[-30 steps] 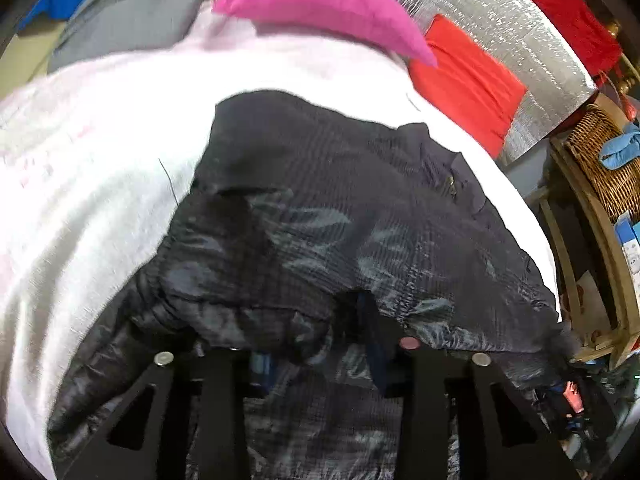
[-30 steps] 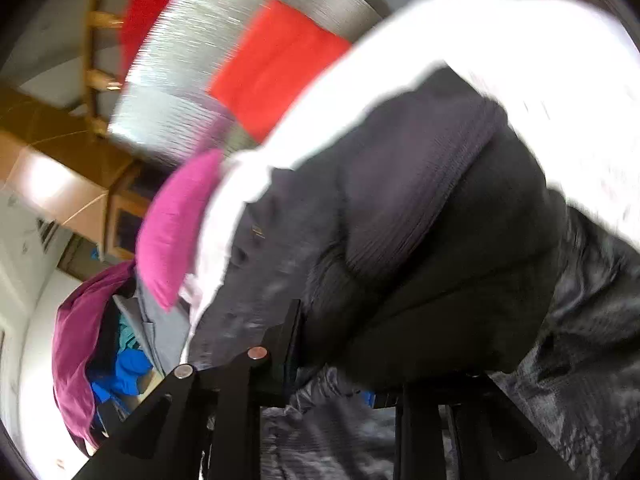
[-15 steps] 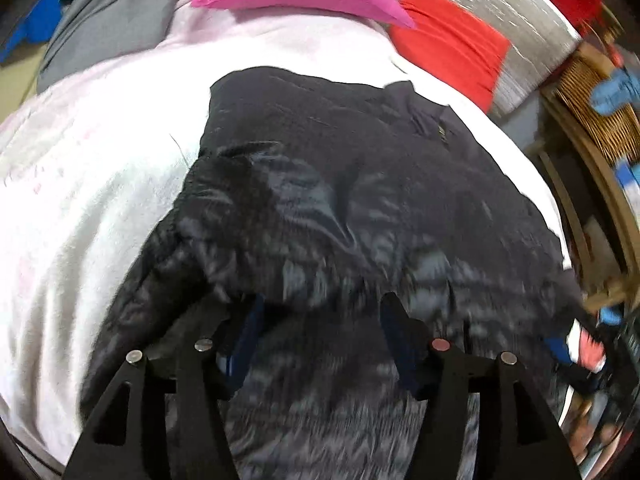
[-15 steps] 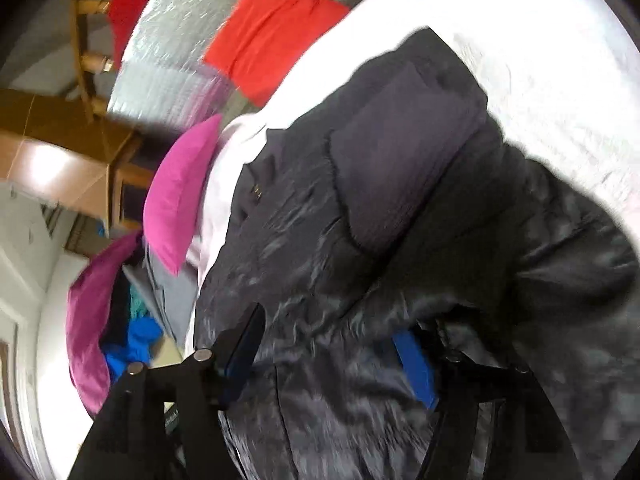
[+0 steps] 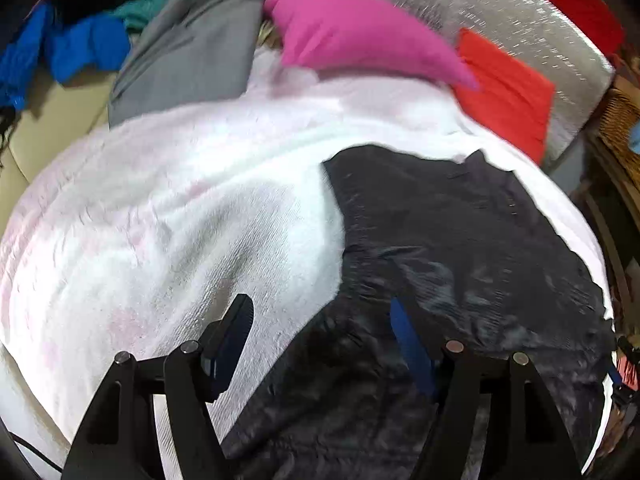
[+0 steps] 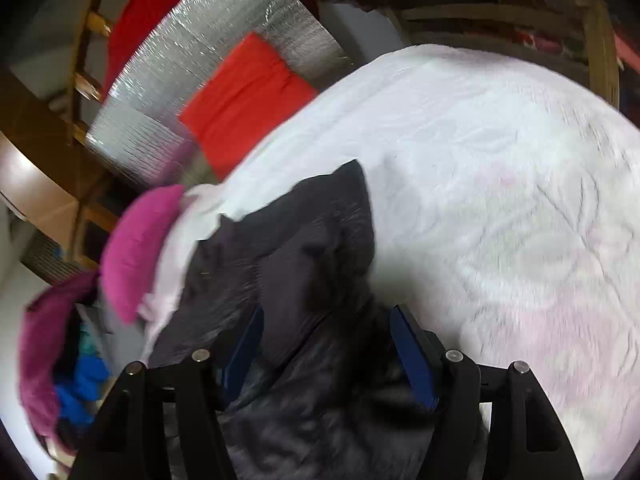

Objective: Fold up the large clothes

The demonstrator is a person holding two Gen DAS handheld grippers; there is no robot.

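Left tongs [image 5: 320,340] wide open, holding nothing; L finger over the white blanket [image 5: 180,220], R finger over the black jacket [image 5: 460,248]. So jacket edge runs right btwn the fingers, bulk lies to the right and ahead. Right tongs [image 6: 326,344] also spread, empty, straddling a dark fold of the same jacket [image 6: 304,264], garment stretching away fwd-left toward the pink pillow [image 6: 136,248]. Judgement: right tongs sit nearer the fabric, better placed for next pinch; left needs a shift right.
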